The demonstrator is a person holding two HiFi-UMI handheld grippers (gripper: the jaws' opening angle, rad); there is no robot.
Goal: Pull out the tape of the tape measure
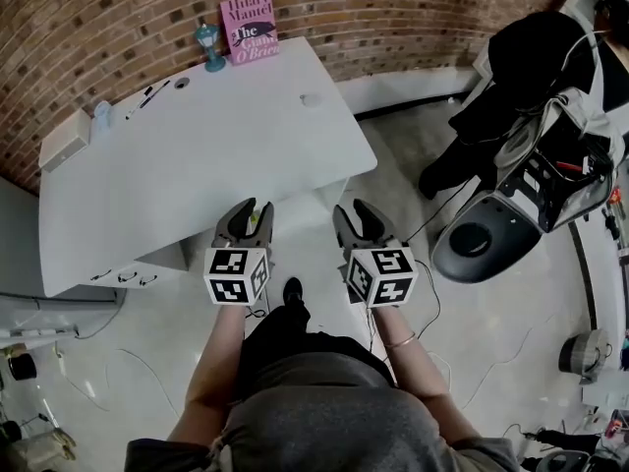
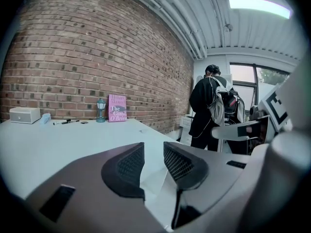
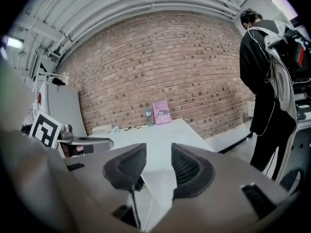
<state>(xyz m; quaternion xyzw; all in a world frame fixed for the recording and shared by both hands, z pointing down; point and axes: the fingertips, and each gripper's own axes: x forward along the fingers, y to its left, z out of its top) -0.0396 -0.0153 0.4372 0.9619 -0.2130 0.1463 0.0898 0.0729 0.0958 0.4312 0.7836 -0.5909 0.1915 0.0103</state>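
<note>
1. The person stands at the near side of a white table with one tool in each hand, the two held side by side and close to the table's near edge.
2. Left gripper: the left gripper view shows its jaws spread. Only table top and floor show in the gap, and the ribbed pads touch nothing.
3. Right gripper: the right gripper view shows the same condition, with the jaws apart, nothing between them and the pads bare.
4. Task item: a small pale item lies on the table top toward the far right, well apart from both tools. At this range I cannot tell whether it is the tape measure.
5. Along the table's far edge, against the brick wall, stand:
   - a pink book, upright
   - a small blue lantern just beside the book, on its left
   - dark pens further left
   - a white box at the far left corner
6. A second person in dark clothing stands to the right of the table with their back turned.
</note>
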